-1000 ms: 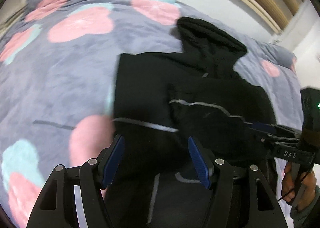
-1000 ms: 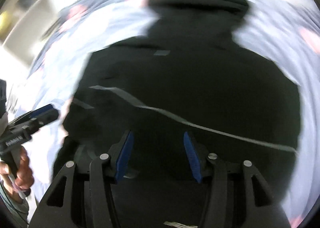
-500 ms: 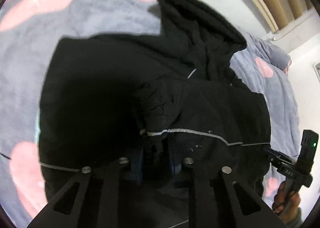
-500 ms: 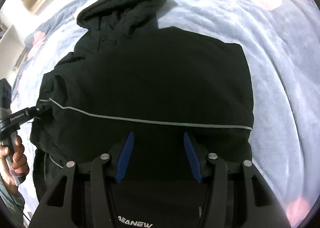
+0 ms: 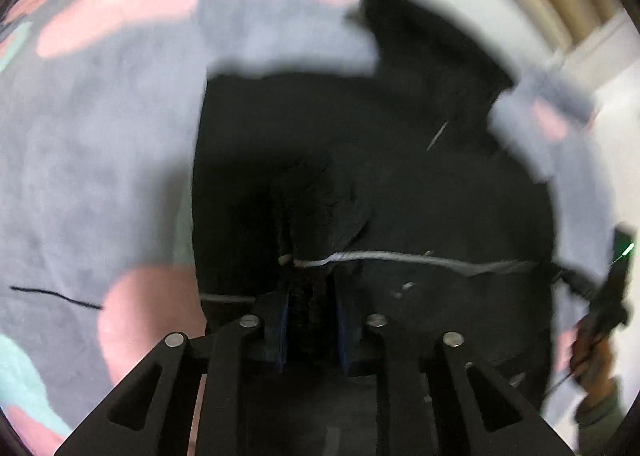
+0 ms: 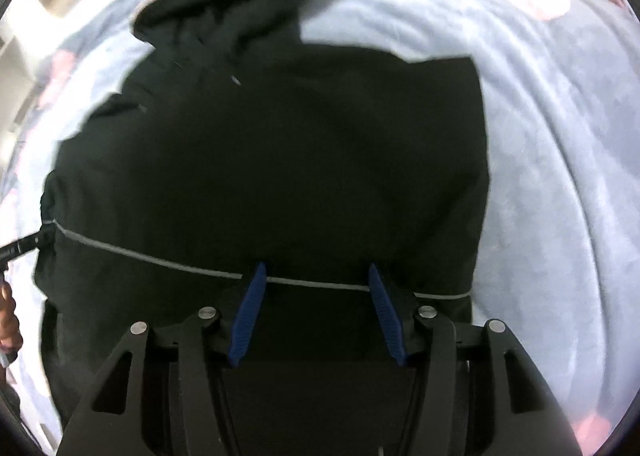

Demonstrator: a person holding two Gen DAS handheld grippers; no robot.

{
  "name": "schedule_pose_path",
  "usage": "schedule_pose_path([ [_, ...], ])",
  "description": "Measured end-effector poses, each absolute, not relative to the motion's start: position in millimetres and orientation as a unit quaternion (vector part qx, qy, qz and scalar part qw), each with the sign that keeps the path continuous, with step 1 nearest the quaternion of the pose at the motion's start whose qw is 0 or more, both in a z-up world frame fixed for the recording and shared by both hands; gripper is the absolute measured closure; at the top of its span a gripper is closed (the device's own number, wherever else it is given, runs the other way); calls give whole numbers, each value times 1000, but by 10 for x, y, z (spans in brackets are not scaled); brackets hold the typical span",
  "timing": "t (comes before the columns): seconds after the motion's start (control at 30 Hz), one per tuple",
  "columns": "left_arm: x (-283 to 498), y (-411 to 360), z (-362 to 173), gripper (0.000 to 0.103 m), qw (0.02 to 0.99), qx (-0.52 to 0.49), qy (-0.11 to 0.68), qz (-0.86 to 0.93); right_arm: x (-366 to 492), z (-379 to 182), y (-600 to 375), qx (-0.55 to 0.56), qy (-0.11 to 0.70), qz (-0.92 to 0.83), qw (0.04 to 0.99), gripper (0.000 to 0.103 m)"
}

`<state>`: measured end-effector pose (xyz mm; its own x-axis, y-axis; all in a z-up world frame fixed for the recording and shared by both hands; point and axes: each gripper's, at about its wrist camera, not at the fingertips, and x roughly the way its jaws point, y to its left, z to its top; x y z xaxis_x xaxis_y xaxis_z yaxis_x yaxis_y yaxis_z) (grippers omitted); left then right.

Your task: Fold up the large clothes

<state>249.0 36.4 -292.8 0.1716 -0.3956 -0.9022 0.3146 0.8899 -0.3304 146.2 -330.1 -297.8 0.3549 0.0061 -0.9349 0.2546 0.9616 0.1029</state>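
The left tool [image 5: 310,330] pinches a bunched fold of the black hooded fabric jacket [image 6: 280,159], ready to carry it across. The right tool [image 6: 316,312] hovers with its jaws apart above the grey-piped hem [image 6: 160,258], which lies flat on the grey, pink-patterned bed blanket [image 6: 560,175].

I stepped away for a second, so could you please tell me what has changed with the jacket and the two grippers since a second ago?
The left gripper went from open above the black hooded jacket to shut on a bunch of its fabric at the grey piping stripe. The right gripper moved in over the stripe, its fingers still apart. The jacket stays spread on the floral blanket, hood away.
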Motion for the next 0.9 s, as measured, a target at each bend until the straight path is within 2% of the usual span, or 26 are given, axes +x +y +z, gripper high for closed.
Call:
schedule_pose_path([
  [0.17,2593,686,-3047,80,744,-152,605,-240,1529,-3027,-3339,104,570,-74,812,43],
  [0.37,2295,639,-2390,72,812,-61,540,-214,1536,-2649,-3381,105,566,-70,815,42],
  [0.4,2266,666,-2238,68,829,-47,522,-197,1528,-2542,-3361,103,555,-66,823,42],
  [0.43,2247,715,-2093,65,842,-49,504,-186,1526,-2418,-3321,101,542,-57,833,41],
  [0.57,2230,712,-1789,64,856,-83,468,-206,1620,-2322,-3079,91,530,-23,843,41],
  [0.67,2207,292,-1911,64,824,-109,483,-273,1710,-2539,-2821,77,545,-5,835,41],
  [0.77,2085,-322,-2299,64,805,-50,514,-292,1731,-2781,-2634,73,559,-7,826,41],
  [0.9,2066,-653,-2904,64,790,8,561,-246,1742,-3005,-2486,21,566,-24,824,41],
])
